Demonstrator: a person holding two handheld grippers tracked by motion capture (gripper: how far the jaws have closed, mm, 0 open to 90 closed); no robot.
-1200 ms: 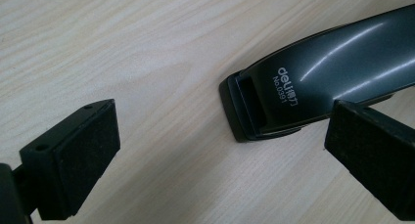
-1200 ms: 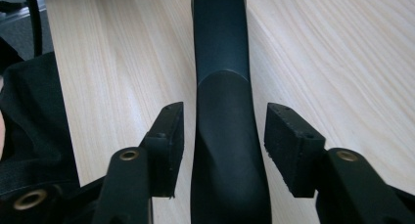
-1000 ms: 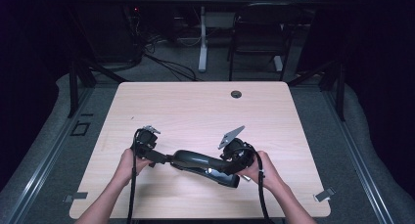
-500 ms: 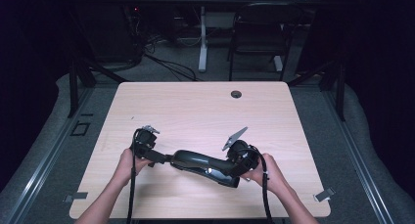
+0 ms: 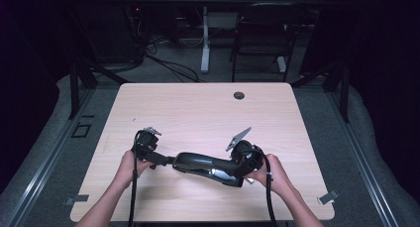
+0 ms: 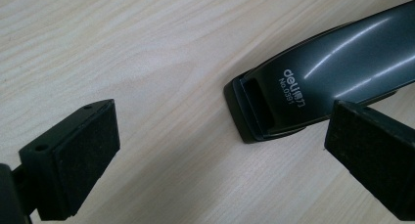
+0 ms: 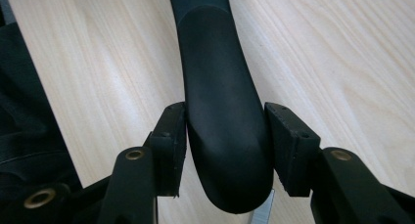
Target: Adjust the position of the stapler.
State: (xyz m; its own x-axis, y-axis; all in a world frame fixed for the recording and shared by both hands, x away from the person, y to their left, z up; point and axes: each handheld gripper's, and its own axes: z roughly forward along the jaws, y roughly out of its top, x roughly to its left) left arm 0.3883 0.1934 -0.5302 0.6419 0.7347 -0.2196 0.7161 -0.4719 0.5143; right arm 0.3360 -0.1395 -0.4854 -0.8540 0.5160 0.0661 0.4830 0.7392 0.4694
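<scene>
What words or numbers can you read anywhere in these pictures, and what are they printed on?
"deli": white brand lettering on the glossy black long-arm stapler, near its front end.
"No.0391": smaller white print just under the brand; its digits are small, so that reading is less certain.
No other text shows on the light wooden table.

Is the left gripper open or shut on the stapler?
Open. In the left gripper view, the left gripper has its jaws spread wide, and the stapler lies between them with its front end untouched.
</scene>
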